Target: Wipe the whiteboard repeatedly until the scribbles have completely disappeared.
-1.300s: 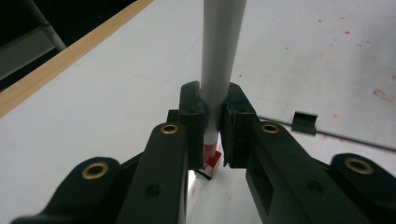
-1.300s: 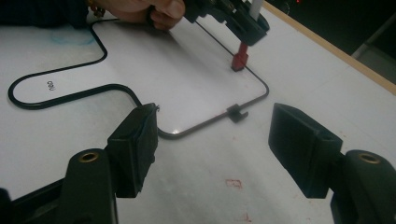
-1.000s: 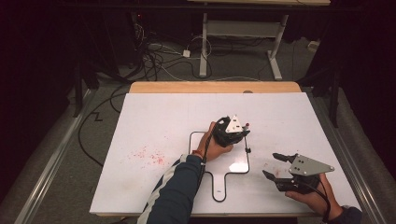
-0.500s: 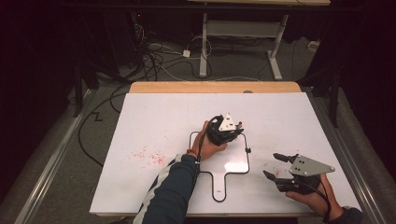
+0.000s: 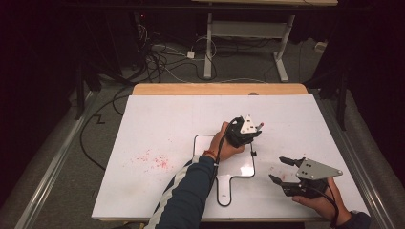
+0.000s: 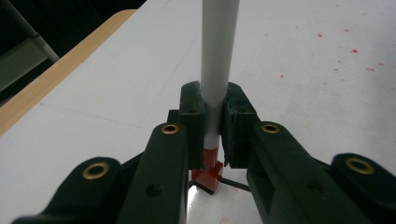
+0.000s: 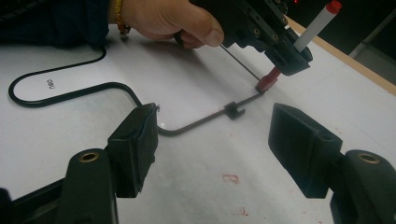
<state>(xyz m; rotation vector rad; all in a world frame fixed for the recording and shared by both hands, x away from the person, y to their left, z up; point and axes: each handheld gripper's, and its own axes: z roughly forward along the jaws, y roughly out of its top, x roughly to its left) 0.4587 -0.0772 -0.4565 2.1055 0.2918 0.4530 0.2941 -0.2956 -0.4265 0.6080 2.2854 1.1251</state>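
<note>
Here: left gripper point(image 5: 252, 132) clamps a white marker point(image 6: 216, 70) at the upper right corner of the wire-outlined board point(image 5: 239, 168).
Marker red tip point(image 7: 267, 81) down, touching the wire frame point(image 7: 196, 122) just beside its small black clip point(image 7: 234, 110). Board lies mid-table point(image 5: 157, 124), toward the near edge. Right gripper point(image 5: 281, 169) rests near the table's near right corner, jaws apart, nothing between them.

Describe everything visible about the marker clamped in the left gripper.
The marker is a slim white barrel with red at both ends: one red end points down at the board's black wire frame, the other sticks up past the jaws. The left gripper is shut on its lower barrel. It stands tilted over the frame's corner; whether the red end touches the frame cannot be told.
</note>
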